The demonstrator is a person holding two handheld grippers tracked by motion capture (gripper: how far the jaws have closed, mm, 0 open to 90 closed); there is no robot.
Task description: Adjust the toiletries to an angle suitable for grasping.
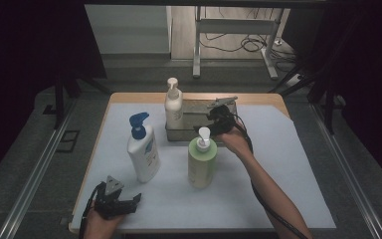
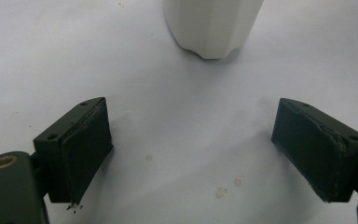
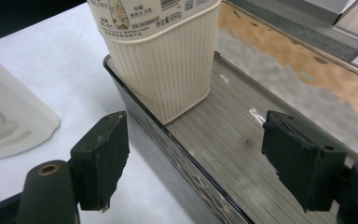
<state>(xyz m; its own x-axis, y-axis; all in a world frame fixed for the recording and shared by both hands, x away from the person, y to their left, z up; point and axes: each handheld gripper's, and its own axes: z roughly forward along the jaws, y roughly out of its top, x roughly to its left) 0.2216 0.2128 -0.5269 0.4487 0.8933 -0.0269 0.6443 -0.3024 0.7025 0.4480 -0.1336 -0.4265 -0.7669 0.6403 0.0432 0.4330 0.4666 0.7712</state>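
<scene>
One cream pump bottle stands upright in the metal tray, upper centre, nozzle up. Right gripper spread apart, holding nothing, straddling the tray's rim.

Three pump bottles stand on the bench. One is a cream bottle at the upper middle of the high view, standing inside the single metal tray. One is a white bottle with a blue pump at the centre left. One is a pale green bottle with a white pump at the centre. Two hand-held grippers are there: the left hand-held gripper at the lower left, and the right hand-held gripper just right of centre, over the tray. One white sheet covers the bench top.
</scene>
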